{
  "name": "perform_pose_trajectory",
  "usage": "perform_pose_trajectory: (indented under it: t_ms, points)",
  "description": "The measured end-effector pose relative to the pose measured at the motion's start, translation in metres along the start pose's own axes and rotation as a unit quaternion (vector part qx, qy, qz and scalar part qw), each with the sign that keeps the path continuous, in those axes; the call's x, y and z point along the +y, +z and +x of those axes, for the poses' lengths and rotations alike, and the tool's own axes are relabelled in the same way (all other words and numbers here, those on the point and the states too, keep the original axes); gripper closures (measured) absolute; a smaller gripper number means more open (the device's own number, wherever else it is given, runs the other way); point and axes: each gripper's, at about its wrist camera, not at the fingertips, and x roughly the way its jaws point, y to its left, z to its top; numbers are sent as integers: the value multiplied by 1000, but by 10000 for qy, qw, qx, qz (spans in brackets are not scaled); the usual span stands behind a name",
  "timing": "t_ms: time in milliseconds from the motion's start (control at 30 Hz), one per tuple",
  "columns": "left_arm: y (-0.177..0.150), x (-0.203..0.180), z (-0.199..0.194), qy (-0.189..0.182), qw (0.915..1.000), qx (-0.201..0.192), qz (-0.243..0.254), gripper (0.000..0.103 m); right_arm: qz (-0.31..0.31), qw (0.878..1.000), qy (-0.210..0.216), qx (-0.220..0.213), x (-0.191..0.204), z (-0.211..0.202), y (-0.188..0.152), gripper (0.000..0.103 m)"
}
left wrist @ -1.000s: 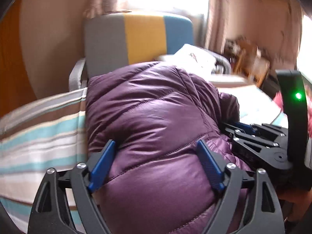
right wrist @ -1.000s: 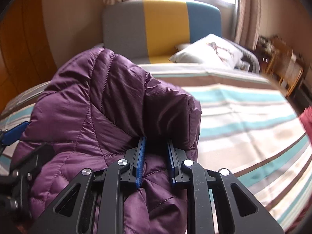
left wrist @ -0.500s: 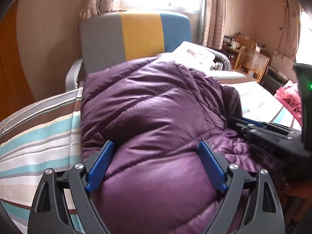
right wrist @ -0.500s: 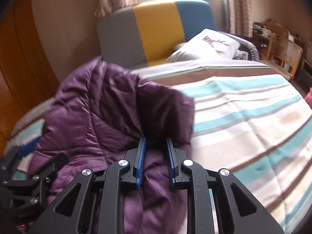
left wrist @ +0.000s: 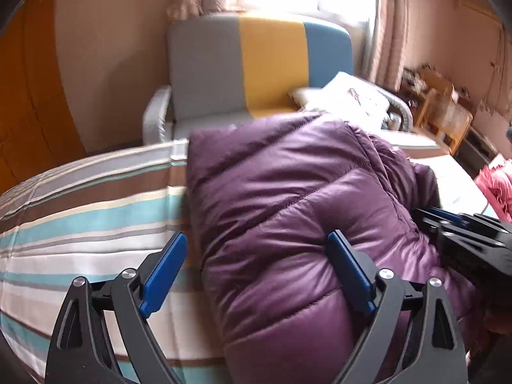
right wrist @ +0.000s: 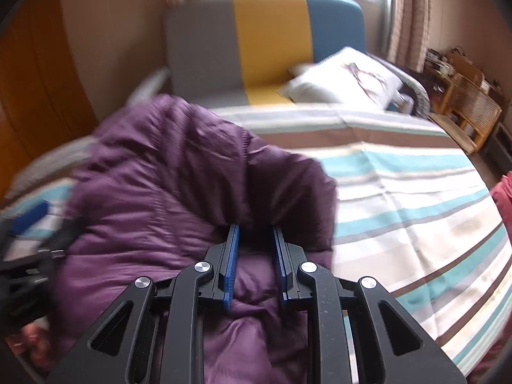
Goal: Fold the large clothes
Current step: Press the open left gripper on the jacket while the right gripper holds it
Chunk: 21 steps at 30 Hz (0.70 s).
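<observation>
A puffy purple quilted jacket (left wrist: 288, 198) lies bunched on the striped bedspread (left wrist: 80, 217). My left gripper (left wrist: 256, 268) hovers over the jacket's left edge with its jaws wide and still opening. The right pad (left wrist: 348, 272) rests against the fabric, while the left pad (left wrist: 163, 268) stands over bare bedspread. My right gripper (right wrist: 255, 249) is shut on a fold of the jacket (right wrist: 166, 192), which bulges up in front of the narrow gap. The right gripper (left wrist: 464, 233) also shows at the right edge of the left wrist view.
The bedspread (right wrist: 400, 208) stretches away to the right. Behind the bed stands a grey, yellow and blue chair (left wrist: 259, 64) with a white pillow (right wrist: 345, 76). Wooden furniture (right wrist: 470, 105) sits far right, a pink cloth (left wrist: 496, 185) at the bed's right edge, and an orange wardrobe (left wrist: 25, 96) on the left.
The left gripper has shifted left: the jacket filled its whole gap before, and now the left pad is off the fabric. The right gripper keeps its hold and has moved slightly with the fold.
</observation>
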Motion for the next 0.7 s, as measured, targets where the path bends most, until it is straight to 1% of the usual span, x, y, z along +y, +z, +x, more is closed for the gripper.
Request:
perform_pose_trajectory:
  t_ms: [33, 100, 167, 267, 367, 467, 567, 633, 700]
  points:
    - [0, -2, 8, -120, 9999, 110, -28, 13, 85, 9999, -19, 54, -8, 12, -2, 83]
    - [-2, -2, 23, -384, 9986, 294, -226, 12, 299, 9995, 94, 72, -21, 24, -8, 83]
    - [-4, -4, 28, -351, 9988, 297, -194, 12, 423, 9989, 186, 14, -28, 31, -14, 83]
    - [-12, -16, 31, -116, 9998, 131, 108, 11, 310, 9994, 70, -153, -26, 32, -20, 83]
    - [-15, -15, 32, -169, 9997, 132, 78, 11, 304, 9992, 117, -246, -27, 28, -22, 83]
    - [-14, -16, 32, -126, 9997, 169, 134, 11, 406, 9986, 207, -279, -30, 10, -24, 83]
    - [-16, -15, 30, -133, 9997, 172, 70, 11, 590, 9963, 434, -439, -34, -19, -29, 83]
    - [-16, -15, 27, -117, 9998, 178, 45, 11, 590, 9951, 584, -535, -32, -41, -39, 83]
    - [-19, -17, 21, -118, 9998, 188, 21, 12, 565, 9944, 701, -550, -29, -53, -47, 83]
